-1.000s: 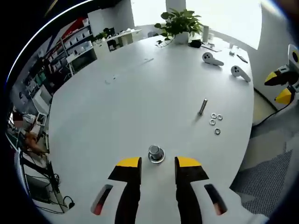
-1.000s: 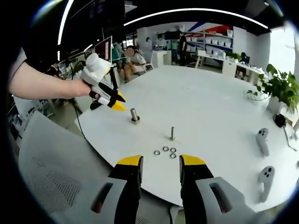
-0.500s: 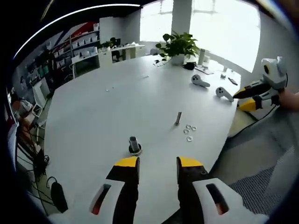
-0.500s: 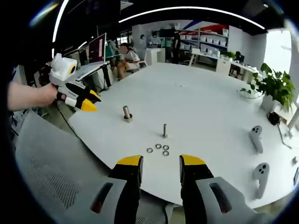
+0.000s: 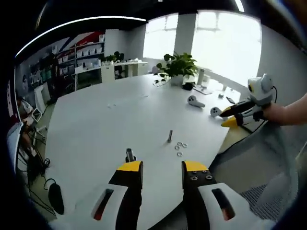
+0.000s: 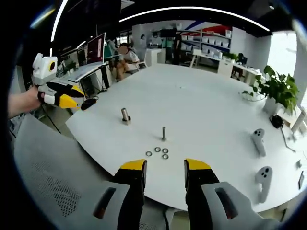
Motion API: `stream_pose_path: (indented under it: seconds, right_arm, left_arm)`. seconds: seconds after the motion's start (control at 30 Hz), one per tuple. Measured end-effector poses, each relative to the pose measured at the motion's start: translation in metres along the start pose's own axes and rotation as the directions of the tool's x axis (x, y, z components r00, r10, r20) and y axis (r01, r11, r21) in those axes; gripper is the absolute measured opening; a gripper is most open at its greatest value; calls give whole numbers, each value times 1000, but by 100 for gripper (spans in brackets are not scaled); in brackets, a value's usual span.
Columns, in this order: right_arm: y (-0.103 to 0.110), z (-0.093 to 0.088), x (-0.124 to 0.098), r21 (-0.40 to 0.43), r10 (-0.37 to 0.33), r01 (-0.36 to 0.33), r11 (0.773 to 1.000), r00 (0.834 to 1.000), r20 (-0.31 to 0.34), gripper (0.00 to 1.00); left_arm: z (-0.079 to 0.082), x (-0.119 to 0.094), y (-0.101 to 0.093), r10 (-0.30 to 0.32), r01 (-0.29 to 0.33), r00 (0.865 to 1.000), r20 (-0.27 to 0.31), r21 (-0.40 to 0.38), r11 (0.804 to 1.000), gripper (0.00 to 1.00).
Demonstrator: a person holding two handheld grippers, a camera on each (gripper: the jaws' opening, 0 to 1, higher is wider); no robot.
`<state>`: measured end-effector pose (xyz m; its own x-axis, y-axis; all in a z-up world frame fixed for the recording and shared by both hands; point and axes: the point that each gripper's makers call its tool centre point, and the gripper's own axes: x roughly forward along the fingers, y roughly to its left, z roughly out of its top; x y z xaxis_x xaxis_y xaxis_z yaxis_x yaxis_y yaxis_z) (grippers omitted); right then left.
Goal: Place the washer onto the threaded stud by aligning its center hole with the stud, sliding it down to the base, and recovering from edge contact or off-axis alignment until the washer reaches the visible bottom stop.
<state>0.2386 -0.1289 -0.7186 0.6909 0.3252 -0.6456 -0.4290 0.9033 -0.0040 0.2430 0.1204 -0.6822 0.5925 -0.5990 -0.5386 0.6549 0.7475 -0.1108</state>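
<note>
While both grippers' fingers stand apart, four metal ring washers (image 6: 158, 153) lie beside the upright threaded stud (image 6: 164, 133).

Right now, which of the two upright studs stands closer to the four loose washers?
The slim stud, just beside the washers; the thicker stud with a wide base stands farther off, toward the left gripper.

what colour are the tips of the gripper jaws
Yellow tips over black jaws, on the right gripper and left gripper; clearest in the right gripper view.
</note>
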Motion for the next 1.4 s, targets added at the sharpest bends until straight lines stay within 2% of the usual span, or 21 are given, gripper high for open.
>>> stream_pose_path:
  seconds: [0.1, 0.17, 0.23, 0.33, 0.47, 0.8, 1.1, 1.17, 1.3, 1.4]
  right_arm:
    - [0, -1, 0, -5, -5, 5, 1000, 1000, -7, 33]
    - [2, -3, 2, -8, 3, -3, 1000, 1000, -21, 33]
    - [2, -4, 2, -9, 1, -1, 1000, 1000, -27, 33]
    - [0, -6, 2, -2, -6, 6, 1000, 999, -33, 33]
    - [-1, -6, 2, -9, -12, 12, 1000, 999, -36, 33]
    - [-4, -8, 2, -4, -28, 28, 1000, 999, -44, 33]
    - [-6, -8, 1, 1, -39, 39, 999, 998, -50, 33]
    - [-7, -9, 2, 0, -41, 41, 999, 998, -52, 33]
    - [-7, -11, 2, -3, -42, 42, 999, 997, -59, 33]
    - [-7, -11, 1, 4, -46, 46, 999, 997, -58, 33]
  left_arm:
    - [-2, -8, 0, 14, -14, 1000, -2, 16, 1000, 30]
    - [3, -15, -1, 24, -24, 999, 38, -2, 1000, 31]
    - [0, -17, -6, 14, -13, 999, 32, -9, 1000, 32]
    - [-6, -20, -7, 26, -27, 1000, 11, 65, 998, 30]
    - [-5, -24, -9, 12, -13, 1000, 19, 34, 999, 30]
    - [-8, -30, -19, -19, 17, 1000, 20, 78, 997, 30]
    - [-18, -31, -14, -32, 31, 999, 14, 80, 996, 30]
    - [-17, -30, -17, -41, 39, 999, 24, 77, 996, 30]
    - [-18, -27, -25, -50, 48, 999, 15, 118, 992, 30]
    - [-18, -27, -30, -88, 85, 996, 25, 112, 990, 30]
